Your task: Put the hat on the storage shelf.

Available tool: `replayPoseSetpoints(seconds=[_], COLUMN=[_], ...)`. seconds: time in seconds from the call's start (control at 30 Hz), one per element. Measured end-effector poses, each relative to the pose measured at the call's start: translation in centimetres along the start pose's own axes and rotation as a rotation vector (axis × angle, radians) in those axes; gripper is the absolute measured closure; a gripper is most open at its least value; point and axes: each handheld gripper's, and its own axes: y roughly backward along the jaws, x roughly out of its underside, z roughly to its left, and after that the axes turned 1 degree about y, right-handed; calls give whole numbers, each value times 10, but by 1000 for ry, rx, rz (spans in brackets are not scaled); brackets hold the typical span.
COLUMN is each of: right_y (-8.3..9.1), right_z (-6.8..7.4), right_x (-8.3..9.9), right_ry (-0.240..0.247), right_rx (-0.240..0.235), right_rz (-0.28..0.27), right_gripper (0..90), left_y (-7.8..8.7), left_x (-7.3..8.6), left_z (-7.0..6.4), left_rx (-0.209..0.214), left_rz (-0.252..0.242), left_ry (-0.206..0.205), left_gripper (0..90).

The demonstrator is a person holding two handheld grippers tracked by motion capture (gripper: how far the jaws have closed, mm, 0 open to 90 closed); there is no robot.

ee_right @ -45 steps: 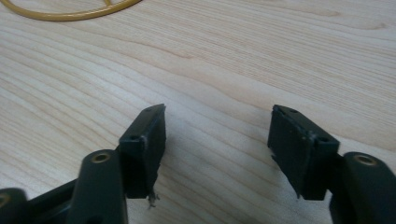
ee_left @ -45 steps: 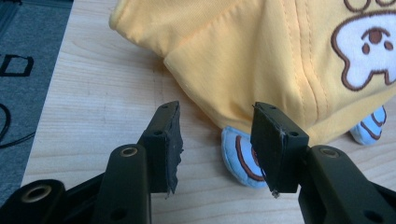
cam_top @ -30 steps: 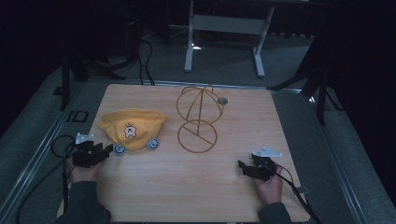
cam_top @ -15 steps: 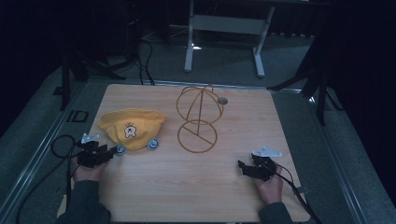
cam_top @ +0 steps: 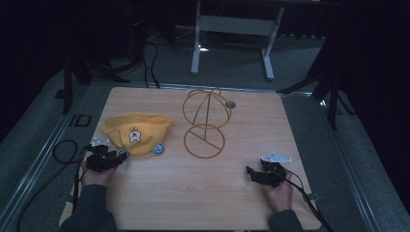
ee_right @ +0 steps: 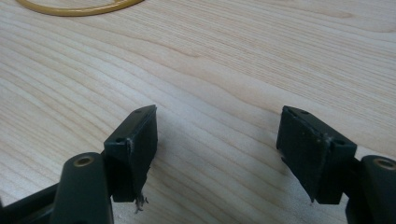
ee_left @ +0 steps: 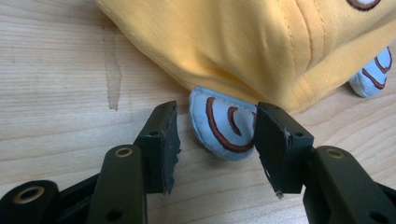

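Observation:
A yellow cap [cam_top: 135,132] with a small embroidered face lies on the left of the wooden table [cam_top: 193,193]. Two light-blue ear flaps with brown swirls stick out from its near edge [ee_left: 224,128]; the second flap [cam_top: 158,150] is farther right. My left gripper [cam_top: 116,158] is open, its jaws straddling the nearer flap [ee_left: 215,122] without closing on it. A gold wire hat stand [cam_top: 205,116] rises at the table's centre. My right gripper [cam_top: 251,173] rests open on bare wood at the right, holding nothing [ee_right: 217,123].
The stand's round wire base [ee_right: 79,7] lies ahead of the right gripper. A small round grommet [cam_top: 230,104] sits in the table behind the stand. Cables trail off the left edge [cam_top: 63,150]. A metal frame [cam_top: 232,29] stands on the floor beyond the table.
My left gripper has crept right and forward toward the cap, bringing its jaws around the blue flap. The right gripper has stayed put.

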Motion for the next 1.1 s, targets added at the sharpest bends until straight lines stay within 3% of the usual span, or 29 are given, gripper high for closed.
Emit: replayPoseSetpoints(seconds=[0.23,0.53,0.7,0.87,1.1], right_y=[0,0,0,0,0], right_z=[0,0,0,0,0], right_x=[0,0,0,0,0], right_ry=[3,2,3,4,4], right_rx=[-1,-3,-2,-3,-4], right_rz=[1,1,1,1,3], right_gripper=[288,287,286,286,283], left_y=[-1,0,2,3,16], left_x=[2,3,3,1,-6], left_z=[-4,-3,-4,-7,-16], left_rx=[0,22,26,36,85], left_rz=[19,28,37,47,-17], left_ry=[6,28,20,-5,-31], left_gripper=[497,671,797,836,843])
